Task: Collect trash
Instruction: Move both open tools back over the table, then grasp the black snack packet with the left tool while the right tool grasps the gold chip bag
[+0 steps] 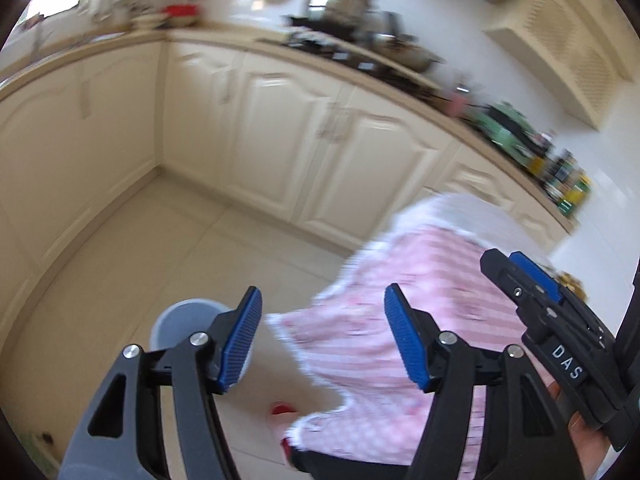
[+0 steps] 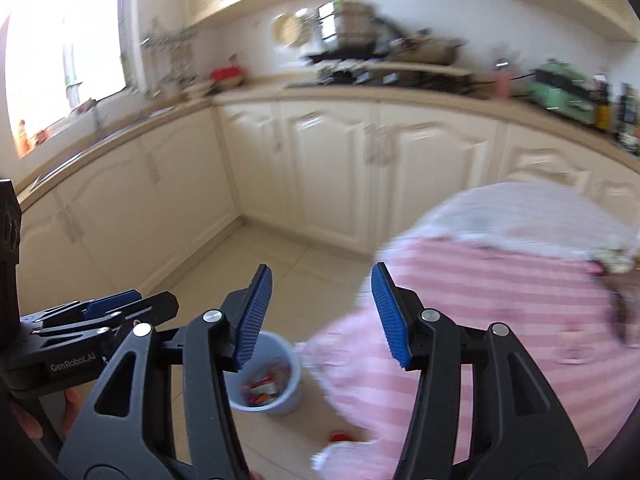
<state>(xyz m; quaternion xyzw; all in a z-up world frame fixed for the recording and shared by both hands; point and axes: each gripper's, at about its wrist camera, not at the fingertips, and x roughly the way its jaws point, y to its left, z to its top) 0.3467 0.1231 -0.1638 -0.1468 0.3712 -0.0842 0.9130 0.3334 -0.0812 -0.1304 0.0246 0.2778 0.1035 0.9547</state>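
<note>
Open jaws above pink tablecloth (image 2: 500, 320), tiled floor (image 2: 288, 264).

Daylight glares through a blown-out window (image 2: 64, 52); motion blur smears the worktop (image 2: 360, 96), fisheye edges darkening.

A: Room?
B: Kitchen. Cream panelled cabinets (image 2: 328, 168) run along two walls and meet in a corner. Beige desk (image 2: 256, 94) on top, crowded with blurred pots and bottles.
A: Floor?
B: Pale large tiles (image 1: 132, 264), glossy.
A: Light?
B: Bright window (image 2: 60, 40) on the left, blown out white. Daylight only, as far as I can tell.
A: Walls?
B: White tiles (image 1: 452, 44), shiny. Cream upper cabinet (image 1: 560, 52) with a lattice front at right. All motion-blurred.
</note>
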